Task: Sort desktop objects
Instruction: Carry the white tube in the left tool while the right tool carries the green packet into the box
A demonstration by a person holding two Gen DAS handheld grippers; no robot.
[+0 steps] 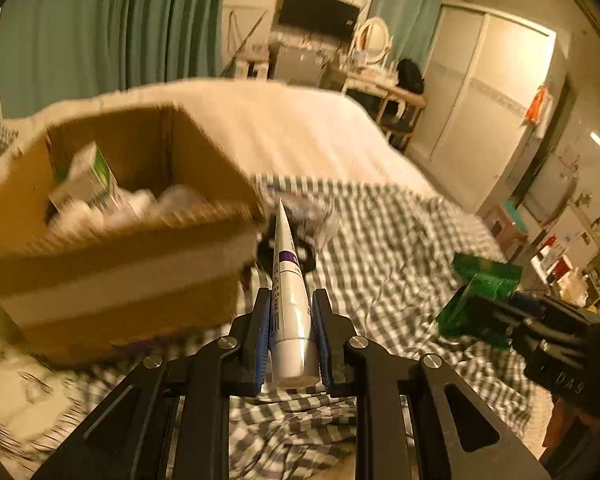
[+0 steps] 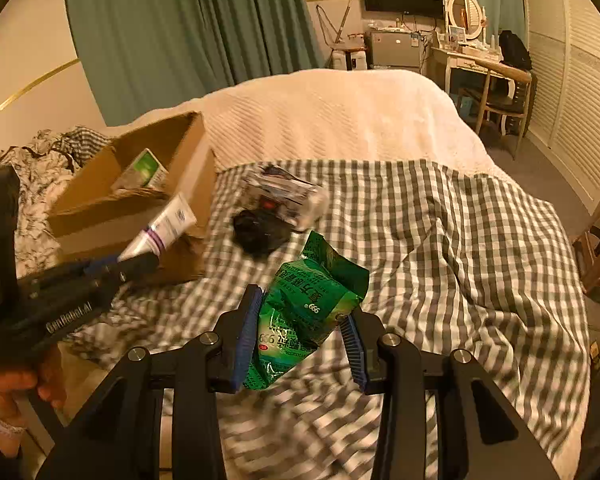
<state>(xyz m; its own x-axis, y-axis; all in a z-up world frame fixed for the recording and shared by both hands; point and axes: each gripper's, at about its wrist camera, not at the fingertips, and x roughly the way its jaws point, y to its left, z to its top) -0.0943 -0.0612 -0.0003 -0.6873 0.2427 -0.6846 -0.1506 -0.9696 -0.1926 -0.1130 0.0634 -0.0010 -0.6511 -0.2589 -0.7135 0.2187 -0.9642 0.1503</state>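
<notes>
Gripping a white tube (image 1: pixel 290 300), the left gripper (image 1: pixel 290 332) is held just beside the cardboard box (image 1: pixel 112 272). A green sachet pack (image 2: pixel 308 312) is clamped by the right gripper (image 2: pixel 300 344) above the checked sheet (image 2: pixel 440 240).

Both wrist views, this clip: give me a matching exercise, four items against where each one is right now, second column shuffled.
Items:
1. white tube
2. green packet
3. green-and-white carton
4. black object

Places:
A. lying on the checked cloth
B. inside the cardboard box
C. clamped in the left tool
D. clamped in the right tool

Pairs: 1-C, 2-D, 3-B, 4-A
</notes>
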